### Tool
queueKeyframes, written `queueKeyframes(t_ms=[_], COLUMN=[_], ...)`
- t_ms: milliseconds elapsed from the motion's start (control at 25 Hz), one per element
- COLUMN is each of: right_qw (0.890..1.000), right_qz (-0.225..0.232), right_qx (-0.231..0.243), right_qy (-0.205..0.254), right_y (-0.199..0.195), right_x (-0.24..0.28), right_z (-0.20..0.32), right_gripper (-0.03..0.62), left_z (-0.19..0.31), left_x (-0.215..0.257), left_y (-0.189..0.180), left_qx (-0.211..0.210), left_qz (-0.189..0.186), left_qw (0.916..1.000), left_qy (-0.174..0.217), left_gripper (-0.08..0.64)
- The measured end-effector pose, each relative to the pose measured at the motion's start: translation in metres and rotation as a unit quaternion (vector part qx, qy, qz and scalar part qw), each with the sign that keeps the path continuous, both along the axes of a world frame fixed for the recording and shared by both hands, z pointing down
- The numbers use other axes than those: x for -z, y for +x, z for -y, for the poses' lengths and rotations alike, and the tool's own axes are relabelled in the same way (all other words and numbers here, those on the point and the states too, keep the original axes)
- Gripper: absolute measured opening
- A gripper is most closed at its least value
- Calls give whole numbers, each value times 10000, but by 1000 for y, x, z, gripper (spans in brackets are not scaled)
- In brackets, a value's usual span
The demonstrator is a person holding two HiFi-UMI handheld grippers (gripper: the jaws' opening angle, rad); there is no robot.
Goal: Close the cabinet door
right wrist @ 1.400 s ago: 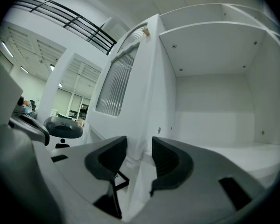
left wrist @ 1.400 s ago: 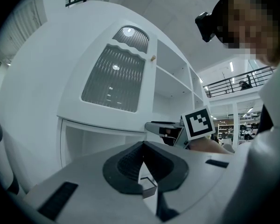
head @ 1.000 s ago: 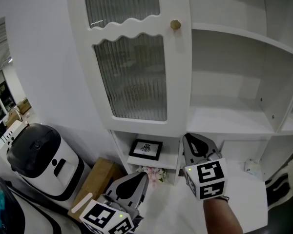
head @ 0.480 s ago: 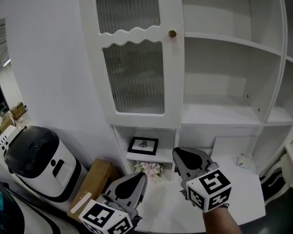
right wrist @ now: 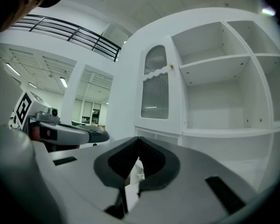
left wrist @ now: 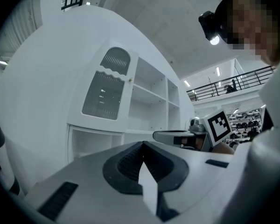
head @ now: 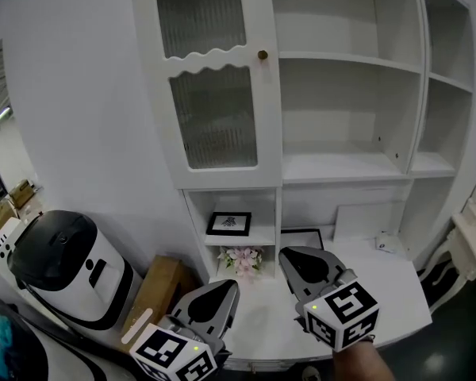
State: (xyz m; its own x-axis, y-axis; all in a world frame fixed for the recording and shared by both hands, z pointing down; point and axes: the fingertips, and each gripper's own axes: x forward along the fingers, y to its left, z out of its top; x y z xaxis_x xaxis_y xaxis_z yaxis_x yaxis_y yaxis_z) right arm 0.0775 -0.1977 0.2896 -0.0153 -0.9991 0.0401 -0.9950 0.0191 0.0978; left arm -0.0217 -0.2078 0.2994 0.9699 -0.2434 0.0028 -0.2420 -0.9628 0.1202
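1. At the lower left of the head view, a white appliance with a black domed lid [head: 63, 260] stands on the floor. A cardboard box [head: 157, 290] sits just beside it on its right.
2. At the bottom edge, left of centre, the left gripper [head: 224, 288] points toward the cabinet. Its jaws are clenched together with nothing between them. Its marker cube is cut off by the bottom of the frame.
3. In the upper part of the frame, left of centre, is the cabinet door [head: 214, 94]. It is white, with two ribbed-glass panes divided by a wavy rail. A small brass knob [head: 262, 55] sits on its right edge. The door lies flat against the cabinet front and looks closed. Both grippers are well apart from it.
4. Under the door, an open niche holds a framed picture [head: 228, 224] on a small shelf. Pink flowers [head: 242, 258] lie just below it.
5. At the bottom, right of centre, a hand [head: 365, 363] holds the right gripper [head: 292, 254]. Its jaws are pressed together and empty, and its nose points at the lower cabinet.
6. The right half of the frame shows open white shelves [head: 345, 58]. Below them is a white counter [head: 397, 292]. A small pale object [head: 385, 244] lies near the back of the counter, but it is too small to identify.
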Motion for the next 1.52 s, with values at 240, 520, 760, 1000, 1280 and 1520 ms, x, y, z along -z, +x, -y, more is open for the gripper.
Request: queueKeyframes(t_ms=[240,520,760,1000,1280,1520], right_qw=[10000,9994,9981,9963,9941,9938], right_qz=[-60,-79,47,246,337,342], right_qx=[40,348,616,829,1028,1057], right_qy=[13,34,14,0,-38,-66], right_y=[-15,-18,-7,1,9,18], right_x=[5,9,5,-10,-24,-31], right_z=[-32,-68,-109,-145,-171,-185], right_gripper=[5,5,5,5,5,5], left_z=[-28,-67,-114,-153,-181,-194], left_x=[8,19,13,-2,-10,-19], left_y=[-13,-12,0,10,23,35], left_qx=[26,264,509,680,818,835], left_qz=[-83,-149,-64,133,222,223], left_qw=[9999,9994,9987,9976,9964,9962], left_qy=[59,135,50,-18,-31,-85], left_gripper=[3,3,3,3,3,3])
